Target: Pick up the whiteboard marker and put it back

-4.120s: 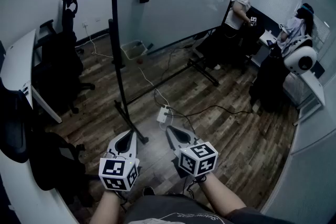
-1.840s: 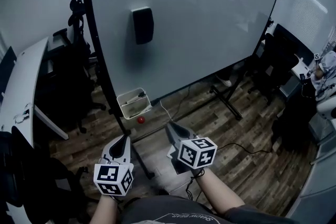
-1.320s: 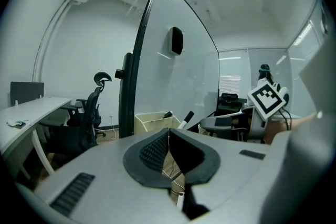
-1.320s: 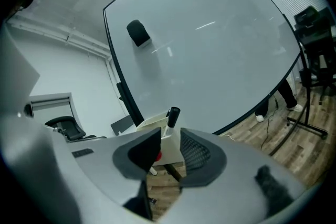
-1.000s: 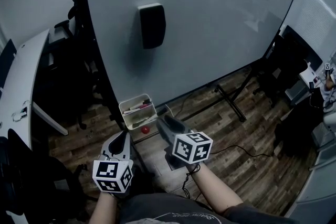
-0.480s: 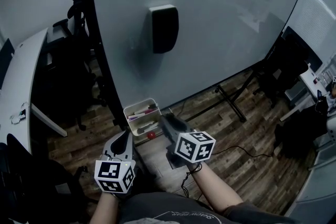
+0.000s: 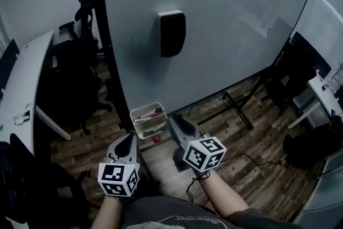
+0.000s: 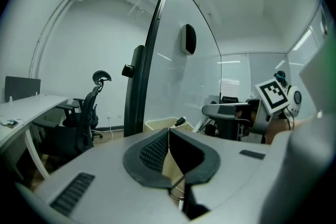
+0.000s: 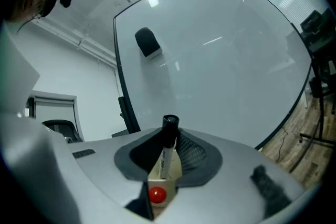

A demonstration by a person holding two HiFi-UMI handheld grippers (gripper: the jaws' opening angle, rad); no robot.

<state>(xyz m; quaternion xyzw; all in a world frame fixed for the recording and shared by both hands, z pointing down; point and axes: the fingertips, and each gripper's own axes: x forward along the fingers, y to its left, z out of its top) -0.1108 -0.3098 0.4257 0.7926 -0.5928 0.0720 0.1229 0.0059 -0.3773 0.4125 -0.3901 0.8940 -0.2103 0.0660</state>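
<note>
A whiteboard marker (image 9: 167,150) with a black cap and white barrel stands upright between the jaws of my right gripper (image 9: 169,136). These jaws have just been closing, and the pads now hold the marker. In the head view the right gripper (image 7: 176,122) is just right of the white marker tray (image 7: 140,113), which holds several markers, at the foot of the whiteboard (image 7: 230,19). The marker itself is hidden in that view. My left gripper (image 7: 128,142) hangs lower left of the tray. Its jaws (image 8: 168,131) meet with nothing between them.
A black eraser (image 7: 172,33) sticks to the whiteboard above the tray. A red ball (image 7: 156,138) sits just under the tray. The board's black frame post (image 7: 110,51) runs down at the left, with a white desk (image 7: 24,78) and office chairs (image 7: 80,61) beyond. Cables lie on the wooden floor.
The whiteboard and tray have come nearer over the frames. The right gripper reached the tray's right side and has since lifted slightly. The left gripper has kept its place.
</note>
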